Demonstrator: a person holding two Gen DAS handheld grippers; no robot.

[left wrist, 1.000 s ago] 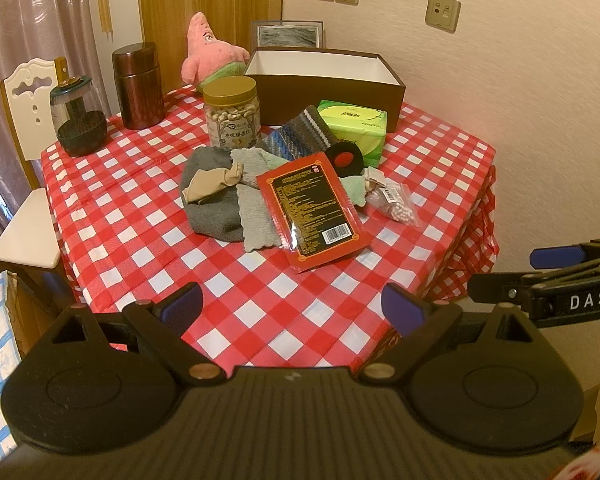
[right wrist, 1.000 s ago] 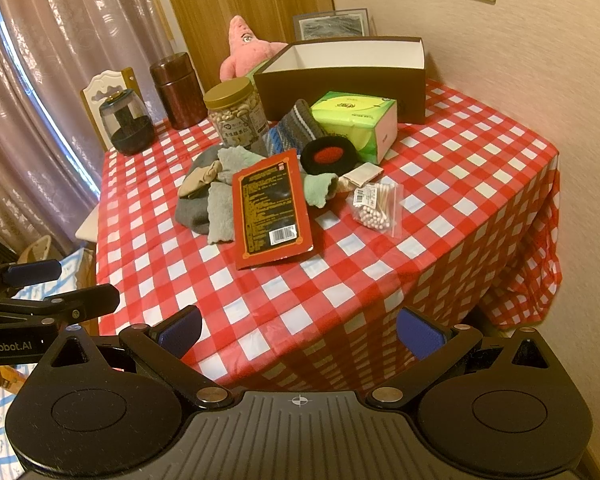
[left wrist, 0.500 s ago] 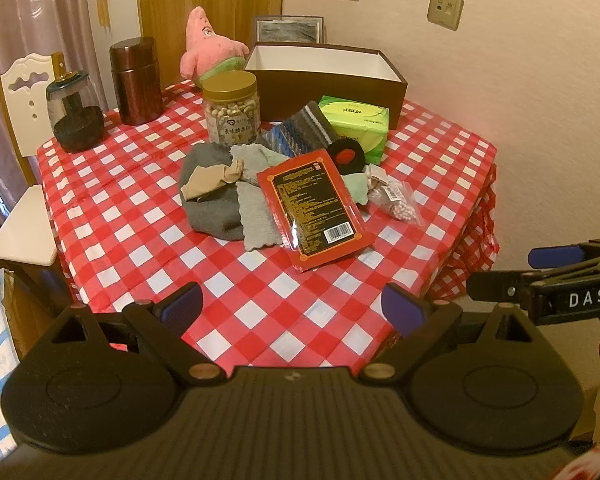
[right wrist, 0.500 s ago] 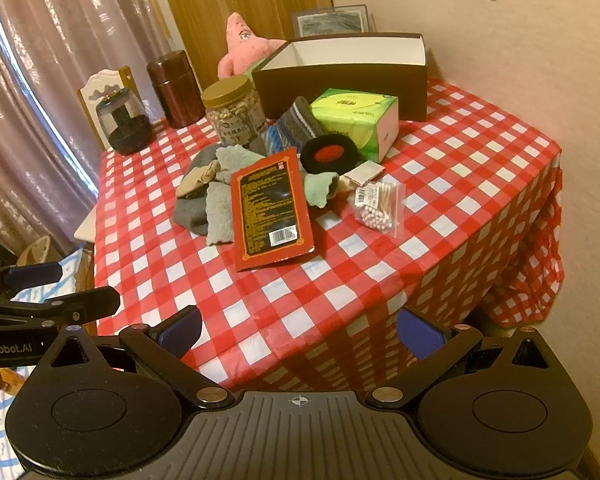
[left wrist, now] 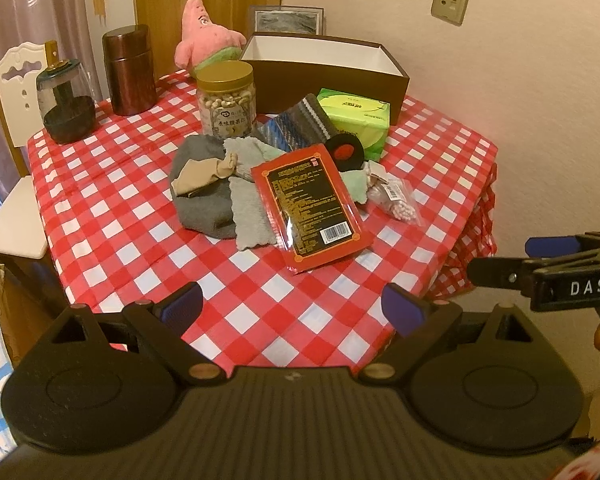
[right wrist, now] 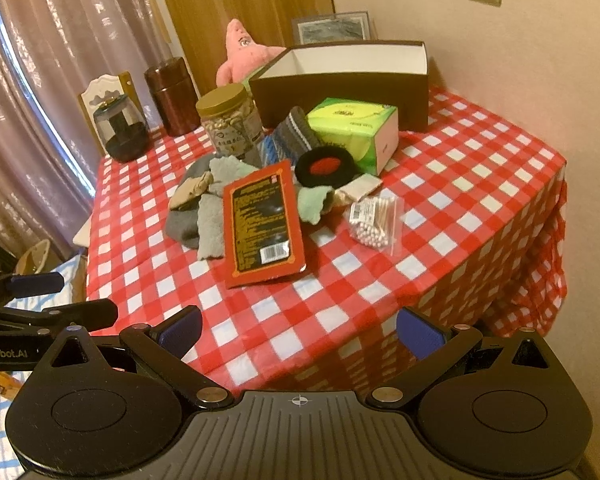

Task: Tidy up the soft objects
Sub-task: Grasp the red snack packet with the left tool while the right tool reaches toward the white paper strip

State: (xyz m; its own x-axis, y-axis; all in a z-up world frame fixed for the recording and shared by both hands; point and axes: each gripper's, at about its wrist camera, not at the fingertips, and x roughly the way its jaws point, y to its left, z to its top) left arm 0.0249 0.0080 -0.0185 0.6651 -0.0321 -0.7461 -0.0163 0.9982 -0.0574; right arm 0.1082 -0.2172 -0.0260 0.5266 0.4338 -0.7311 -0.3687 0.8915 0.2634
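Hovering wide-jawed, left tool [left wrist: 292, 308] and right tool [right wrist: 300, 328] face table [left wrist: 100, 208].

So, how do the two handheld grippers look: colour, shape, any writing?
Both are matte black plastic. The left gripper and the right gripper each have a ribbed body, two round discs, brass-coloured pivot pins and angular fingers with blue pads. White lettering reads "DAS" on the right one and "enRobot.AI" on the left one.

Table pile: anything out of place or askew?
Yes. The flat red foil packet lies skewed on top of the pale green cloths and grey knit fabric, pinning soft items under a non-soft one. Nothing is spilled or damaged.
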